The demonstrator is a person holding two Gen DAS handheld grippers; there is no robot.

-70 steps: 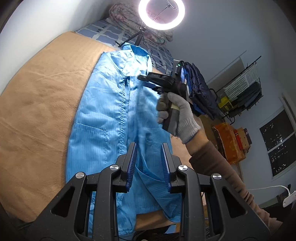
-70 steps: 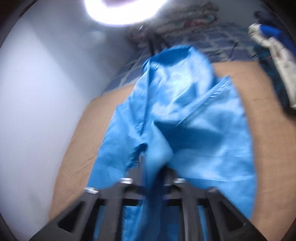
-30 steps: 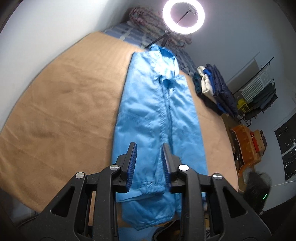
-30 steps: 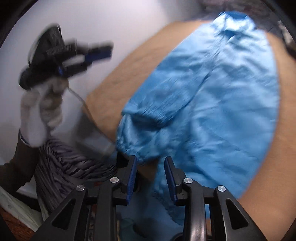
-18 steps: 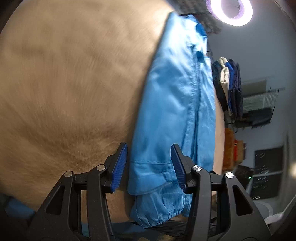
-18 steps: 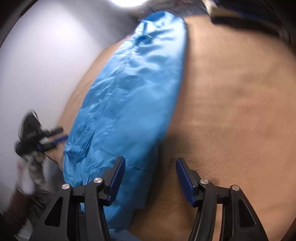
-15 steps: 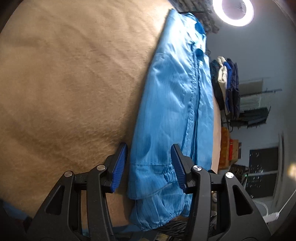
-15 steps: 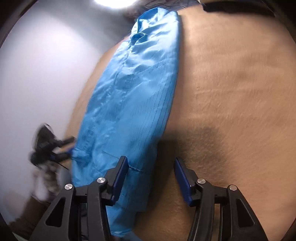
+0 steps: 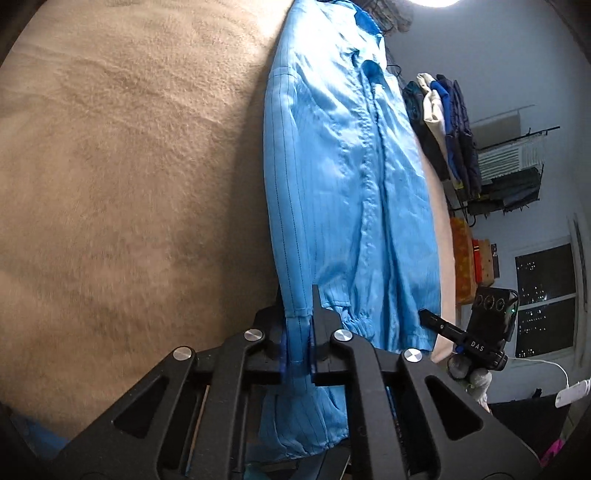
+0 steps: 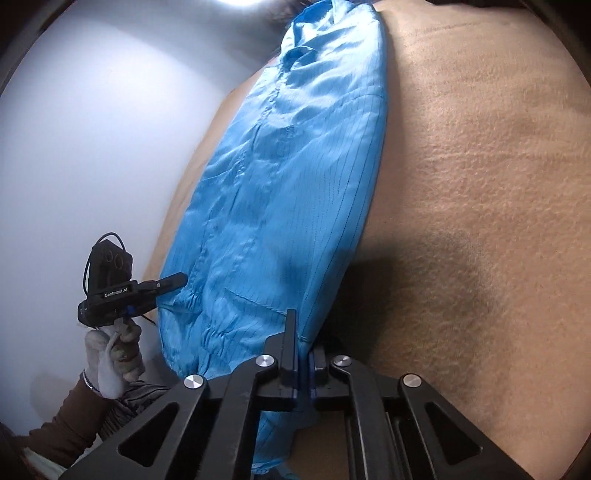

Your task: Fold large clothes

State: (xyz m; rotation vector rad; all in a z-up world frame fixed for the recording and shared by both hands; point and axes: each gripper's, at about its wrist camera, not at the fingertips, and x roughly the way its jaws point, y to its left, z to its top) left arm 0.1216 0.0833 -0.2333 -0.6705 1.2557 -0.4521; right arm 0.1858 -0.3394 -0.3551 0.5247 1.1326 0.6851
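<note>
Blue striped coat (image 9: 347, 192) lies lengthwise on tan blanket (image 9: 129, 166), sides folded inward, collar at far end, glossy, creased. Your left gripper (image 9: 297, 332) clamps its near hem corner; your right gripper (image 10: 303, 347) clamps opposite corner. Hem below jaws hidden behind gripper frames

Counted: one blue garment (image 9: 343, 177) on one tan blanket (image 9: 129, 166), two grippers, left (image 9: 297, 332) and right (image 10: 303, 350), two gloved hands (image 10: 114, 354), one ring light (image 9: 432, 2), one window (image 9: 545, 299).
</note>
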